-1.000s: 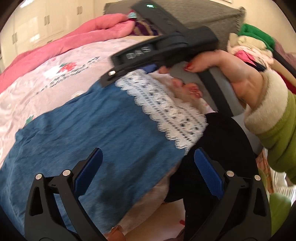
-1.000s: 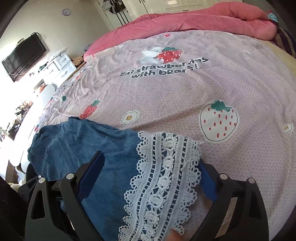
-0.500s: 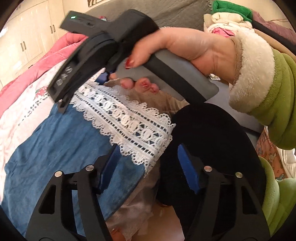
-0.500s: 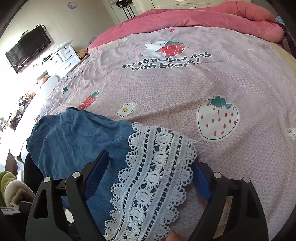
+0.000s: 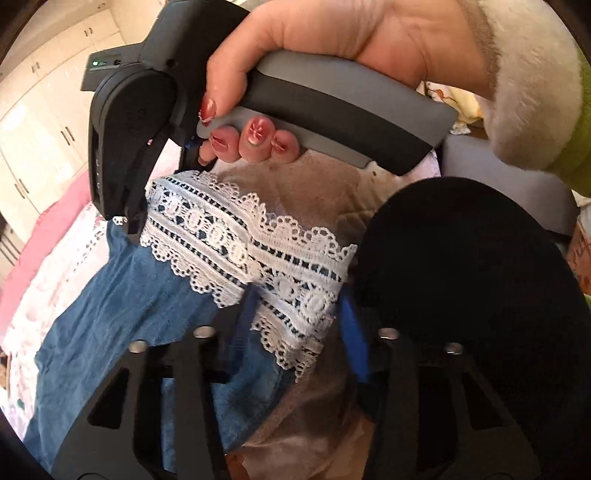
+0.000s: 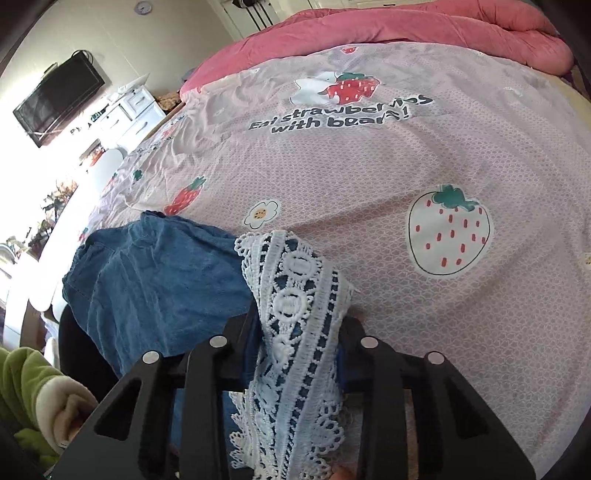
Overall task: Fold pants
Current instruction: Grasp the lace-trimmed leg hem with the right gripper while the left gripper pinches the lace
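Note:
The blue denim pants [image 5: 122, 310] with a white lace hem [image 5: 236, 243] lie on the strawberry-print bed sheet [image 6: 369, 177]. My left gripper [image 5: 295, 314] is shut on one end of the lace hem. My right gripper [image 6: 301, 332] is shut on the other end of the lace hem [image 6: 295, 314], with the denim [image 6: 159, 284] trailing to its left. In the left wrist view the right gripper's body [image 5: 133, 122] and the hand holding it fill the top, directly above the hem.
A pink quilt [image 6: 406, 33] is bunched along the far edge of the bed. A black rounded object [image 5: 472, 280] sits right of the left gripper. A TV [image 6: 59, 99] and white drawers [image 6: 136, 107] stand beyond the bed's left side.
Both grippers have closed from wide open onto the lace hem. The left gripper moved forward to the hem, close under the right gripper.

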Demonstrator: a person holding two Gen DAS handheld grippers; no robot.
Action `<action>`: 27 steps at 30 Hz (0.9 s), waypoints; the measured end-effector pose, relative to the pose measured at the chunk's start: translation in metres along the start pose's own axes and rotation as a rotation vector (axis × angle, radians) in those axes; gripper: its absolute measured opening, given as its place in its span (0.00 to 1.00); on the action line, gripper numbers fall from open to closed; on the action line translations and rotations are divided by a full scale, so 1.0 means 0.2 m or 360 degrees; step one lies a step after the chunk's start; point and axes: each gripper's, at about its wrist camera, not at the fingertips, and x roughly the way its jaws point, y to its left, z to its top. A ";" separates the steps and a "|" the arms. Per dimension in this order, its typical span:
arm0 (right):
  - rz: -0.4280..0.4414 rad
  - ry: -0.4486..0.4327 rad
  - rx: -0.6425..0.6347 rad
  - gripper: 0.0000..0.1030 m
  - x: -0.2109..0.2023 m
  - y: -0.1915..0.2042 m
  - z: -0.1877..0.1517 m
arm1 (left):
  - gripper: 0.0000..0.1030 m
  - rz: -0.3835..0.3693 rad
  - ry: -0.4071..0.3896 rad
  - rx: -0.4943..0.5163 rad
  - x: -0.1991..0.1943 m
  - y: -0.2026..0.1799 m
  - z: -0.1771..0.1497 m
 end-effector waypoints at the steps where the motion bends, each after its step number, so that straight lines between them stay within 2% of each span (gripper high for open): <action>1: 0.0011 -0.0009 0.0007 0.27 -0.01 0.00 0.00 | 0.24 -0.0023 -0.0006 -0.0036 -0.01 0.02 0.00; 5: 0.0041 -0.0020 0.0050 0.26 -0.02 0.01 0.01 | 0.08 -0.0144 -0.0019 -0.0178 -0.05 0.11 0.00; 13: 0.0073 -0.0044 0.0069 0.25 -0.06 0.10 0.07 | 0.06 -0.0316 -0.0087 -0.0450 -0.19 0.33 -0.03; 19: 0.0062 -0.0032 0.0019 0.25 -0.04 0.25 0.14 | 0.06 -0.0326 -0.0128 -0.0600 -0.32 0.49 -0.12; 27: -0.0008 0.0067 -0.0079 0.25 0.18 0.59 0.27 | 0.06 -0.0286 -0.0129 -0.0891 -0.51 0.71 -0.41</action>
